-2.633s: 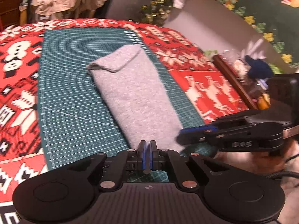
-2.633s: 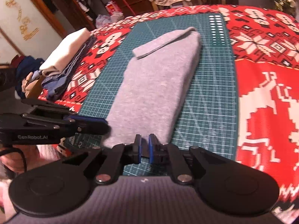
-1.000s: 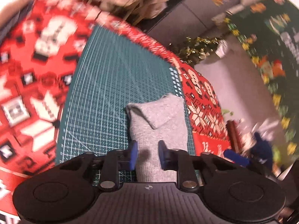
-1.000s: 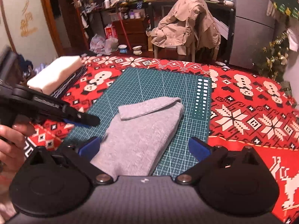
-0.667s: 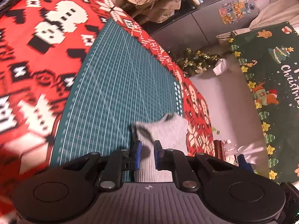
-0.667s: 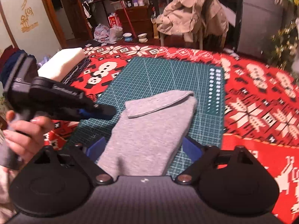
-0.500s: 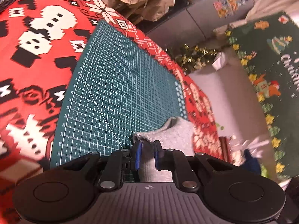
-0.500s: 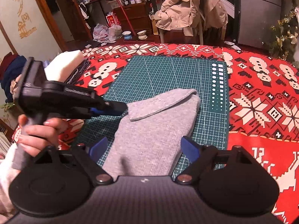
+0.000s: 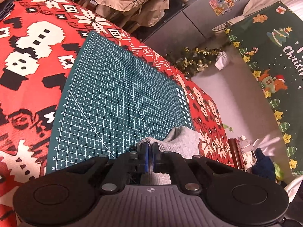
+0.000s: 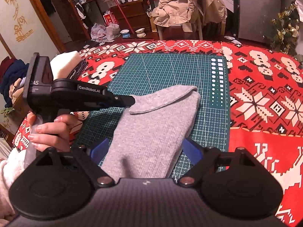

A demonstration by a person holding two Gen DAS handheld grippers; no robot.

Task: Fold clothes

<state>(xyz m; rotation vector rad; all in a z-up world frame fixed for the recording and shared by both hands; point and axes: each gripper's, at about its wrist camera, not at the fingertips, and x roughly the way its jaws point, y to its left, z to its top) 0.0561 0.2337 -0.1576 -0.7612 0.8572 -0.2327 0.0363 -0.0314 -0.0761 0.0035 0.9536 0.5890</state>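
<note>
The left gripper (image 9: 148, 152) has its blue fingers (image 9: 144, 156) nearly pressed together, pinching the folded-over corner of the grey garment (image 10: 155, 124); from the right wrist view that same gripper (image 10: 130, 100) reaches in from 9 o'clock, held by a hand (image 10: 50, 132) in a pale fleecy sleeve (image 10: 5, 177), its tip gripping the far left corner of the flap. The right gripper (image 10: 145, 151) has its fingers (image 10: 192, 151) spread wide, one on either side of the garment's near end; whether they touch the cloth I cannot tell. The garment lies as a long folded strip on the green cutting mat (image 10: 170, 70), running from 6 o'clock toward 12, with a narrow flap turned back across its far end. The mat rests on a counter covered by a red patterned cloth (image 10: 265, 98) with white snowflakes. At 10 o'clock in the right wrist view a stack of folded clothes (image 10: 66, 65) sits on the cloth, well apart from the mat. Beyond the counter at 12 o'clock a beige coat (image 10: 189, 5) hangs over a chair.
</note>
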